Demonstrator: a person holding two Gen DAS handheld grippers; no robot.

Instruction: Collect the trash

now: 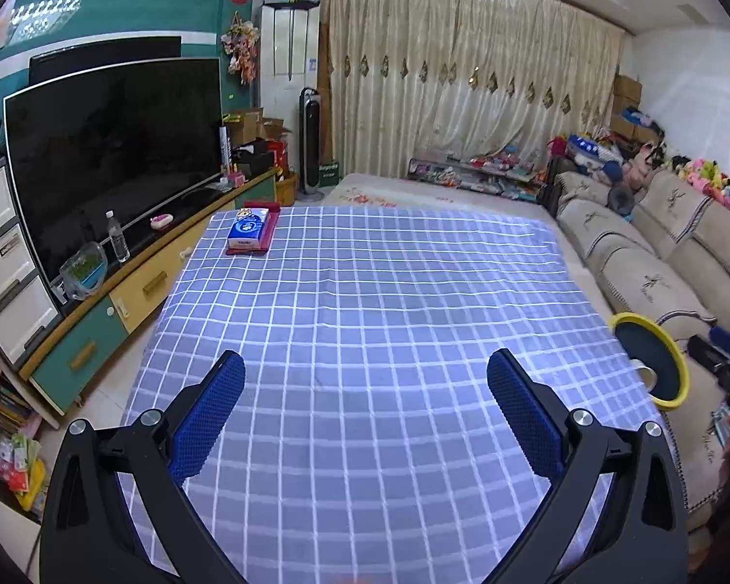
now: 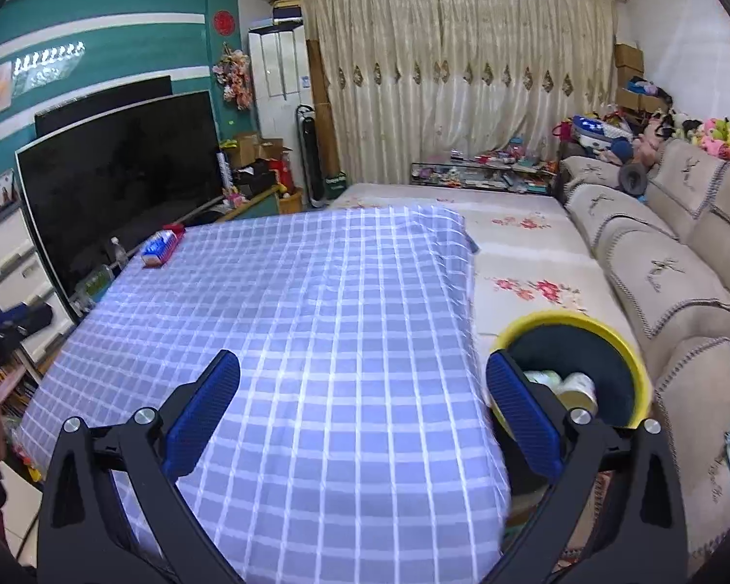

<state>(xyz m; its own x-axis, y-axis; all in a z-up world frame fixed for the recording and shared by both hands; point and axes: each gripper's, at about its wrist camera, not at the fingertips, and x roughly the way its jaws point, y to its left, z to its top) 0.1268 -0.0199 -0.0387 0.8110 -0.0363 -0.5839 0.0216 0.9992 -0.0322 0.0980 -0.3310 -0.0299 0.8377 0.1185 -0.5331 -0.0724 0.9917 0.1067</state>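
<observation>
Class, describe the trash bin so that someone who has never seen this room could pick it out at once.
Start at the table under the blue checked cloth. Off its right edge, between the table and the beige sofa, stands the trash bin, lower than the tabletop. It is the only round thing there: a bright yellow rim, a dark inside, pale rubbish at the bottom.

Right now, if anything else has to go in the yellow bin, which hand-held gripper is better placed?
Right. The yellow bin sits just beyond the right hand-held gripper, beside the table. From the open left hand-held gripper, it is off at the right edge.
</observation>
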